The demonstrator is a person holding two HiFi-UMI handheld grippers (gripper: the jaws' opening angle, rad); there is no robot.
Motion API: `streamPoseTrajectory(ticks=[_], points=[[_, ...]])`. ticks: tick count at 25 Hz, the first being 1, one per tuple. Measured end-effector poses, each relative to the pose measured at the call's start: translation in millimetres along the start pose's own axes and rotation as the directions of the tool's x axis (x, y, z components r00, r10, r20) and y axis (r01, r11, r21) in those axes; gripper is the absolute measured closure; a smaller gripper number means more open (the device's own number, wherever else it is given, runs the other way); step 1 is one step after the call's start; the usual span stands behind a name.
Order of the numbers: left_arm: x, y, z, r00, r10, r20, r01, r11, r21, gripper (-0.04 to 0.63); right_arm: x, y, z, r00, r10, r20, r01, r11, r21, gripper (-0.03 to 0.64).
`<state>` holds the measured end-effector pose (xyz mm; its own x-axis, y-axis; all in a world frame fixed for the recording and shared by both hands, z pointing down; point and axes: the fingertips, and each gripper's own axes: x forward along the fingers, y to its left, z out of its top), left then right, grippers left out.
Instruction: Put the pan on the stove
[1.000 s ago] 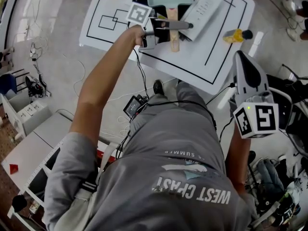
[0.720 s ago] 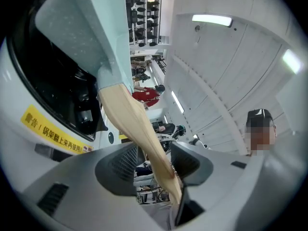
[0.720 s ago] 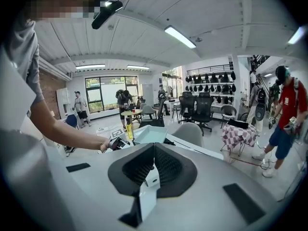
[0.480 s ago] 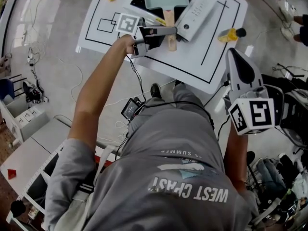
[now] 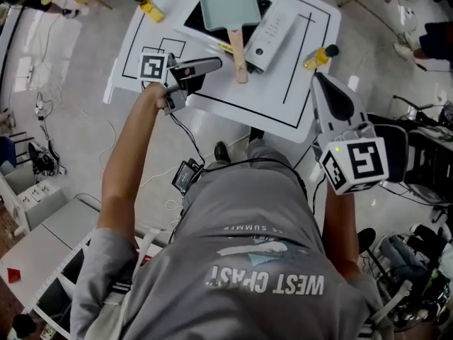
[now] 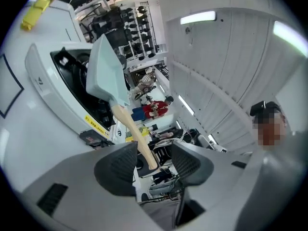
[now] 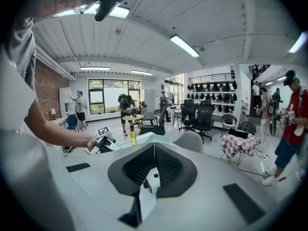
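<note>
One change matters: the left gripper (image 5: 214, 64) jaws have just been opening and now stand wide apart, drawn back from the wooden handle (image 5: 239, 61) toward the left side of the table (image 5: 297, 98). Nothing is pressed between the pads; the handle end lies just ahead of the gap, untouched. The pan (image 5: 228, 2) sits flat on the stove (image 5: 269, 34), its handle pointing toward the person. The right gripper (image 5: 322, 82) is held off the table's near edge, jaws together on nothing. Judgement: placement and release look complete; only withdrawal remains.
</note>
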<state>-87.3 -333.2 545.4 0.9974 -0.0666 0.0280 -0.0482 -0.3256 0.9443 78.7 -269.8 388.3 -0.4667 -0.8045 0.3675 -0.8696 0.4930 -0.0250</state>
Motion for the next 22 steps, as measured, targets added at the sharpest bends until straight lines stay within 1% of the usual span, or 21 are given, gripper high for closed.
streamPoseTrajectory(ticks=[1, 3, 5, 6, 8, 10, 11, 12, 13, 14, 16, 17, 18, 20, 21, 22], points=[[-7, -7, -1, 1.0, 0.016, 0.008, -0.016, 1.0, 0.022, 0.397, -2, 3, 3, 1.0, -0.003, 0.006, 0.003, 1.0, -0.004, 0.601], [-22, -26, -4, 0.998, 0.048, 0.026, -0.051, 0.994, 0.092, 0.397, -6, 11, 8, 1.0, -0.007, 0.015, 0.007, 1.0, -0.011, 0.601], [-36, -50, -3, 0.995, 0.077, 0.056, -0.087, 0.979, 0.186, 0.397, -11, 18, 16, 1.0, -0.009, 0.028, 0.01, 1.0, -0.026, 0.602], [-42, -63, 0, 0.993, 0.088, 0.076, -0.104, 0.964, 0.246, 0.397, -13, 21, 20, 0.999, -0.012, 0.035, 0.013, 0.999, -0.038, 0.604], [-53, -92, 5, 0.988, 0.103, 0.118, -0.14, 0.921, 0.364, 0.397, -20, 27, 30, 0.999, -0.018, 0.051, 0.021, 0.998, -0.062, 0.606], [-63, -124, 5, 0.98, 0.108, 0.168, -0.174, 0.877, 0.448, 0.399, -27, 35, 37, 0.998, -0.024, 0.062, 0.029, 0.996, -0.088, 0.606], [-68, -139, 4, 0.975, 0.112, 0.193, -0.195, 0.851, 0.487, 0.4, -30, 39, 40, 0.997, -0.027, 0.066, 0.034, 0.994, -0.101, 0.606], [-73, -153, 3, 0.969, 0.12, 0.217, -0.22, 0.82, 0.528, 0.404, -34, 42, 43, 0.997, -0.03, 0.069, 0.038, 0.993, -0.114, 0.607], [-78, -166, 2, 0.962, 0.132, 0.24, -0.25, 0.781, 0.572, 0.412, -37, 46, 45, 0.997, -0.033, 0.072, 0.042, 0.991, -0.127, 0.607], [-82, -180, 1, 0.954, 0.146, 0.262, -0.282, 0.736, 0.615, 0.417, -40, 50, 48, 0.997, -0.035, 0.075, 0.045, 0.989, -0.141, 0.607], [-92, -206, -1, 0.933, 0.168, 0.317, -0.349, 0.637, 0.687, 0.436, -47, 58, 53, 0.996, -0.041, 0.082, 0.055, 0.985, -0.166, 0.608], [-98, -219, -1, 0.919, 0.174, 0.354, -0.386, 0.583, 0.715, 0.457, -51, 62, 55, 0.995, -0.044, 0.085, 0.059, 0.982, -0.178, 0.609], [-105, -232, -2, 0.901, 0.178, 0.395, -0.427, 0.524, 0.737, 0.491, -55, 66, 57, 0.995, -0.045, 0.087, 0.061, 0.981, -0.186, 0.609], [-121, -255, -5, 0.857, 0.178, 0.484, -0.512, 0.4, 0.76, 0.559, -62, 73, 58, 0.995, -0.047, 0.093, 0.064, 0.979, -0.191, 0.609], [-129, -266, -8, 0.834, 0.176, 0.524, -0.55, 0.343, 0.761, 0.575, -65, 77, 59, 0.994, -0.049, 0.095, 0.067, 0.98, -0.189, 0.609], [-137, -276, -11, 0.812, 0.173, 0.557, -0.583, 0.294, 0.758, 0.585, -69, 80, 59, 0.994, -0.052, 0.097, 0.069, 0.98, -0.186, 0.609]])
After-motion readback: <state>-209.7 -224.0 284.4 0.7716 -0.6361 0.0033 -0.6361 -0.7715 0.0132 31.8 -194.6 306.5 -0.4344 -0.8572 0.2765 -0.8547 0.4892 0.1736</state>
